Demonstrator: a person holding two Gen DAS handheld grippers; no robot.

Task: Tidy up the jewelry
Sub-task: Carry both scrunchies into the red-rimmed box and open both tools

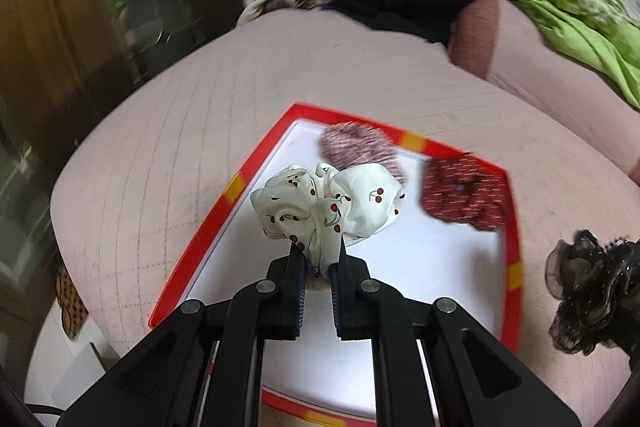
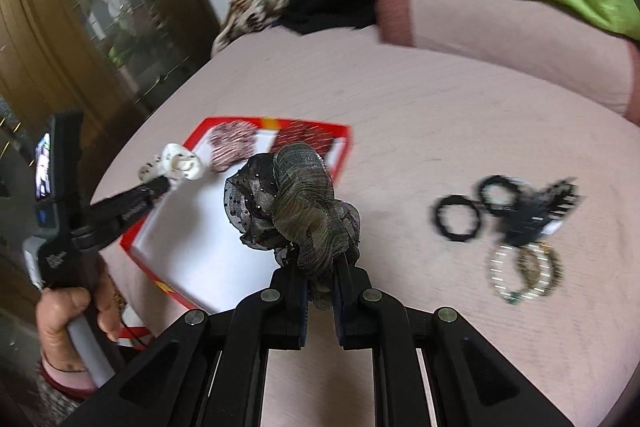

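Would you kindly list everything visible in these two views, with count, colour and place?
Tray: one, red rim, white floor, on the pink bed cover.
Scrunchies in tray: two, pink-white and dark red, far end.
Cherry scrunchie: one, white, held over the tray.
Sheer scrunchie: one, black-olive, held beside the tray.
Hair ties: two, black, on the cover.
Bangles: a few, beaded, blurred.
Clothes: green, leopard, grey, at the back.
Left gripper: black, shut.
Right gripper: black, shut.
Hand: one, holding the left gripper's handle.
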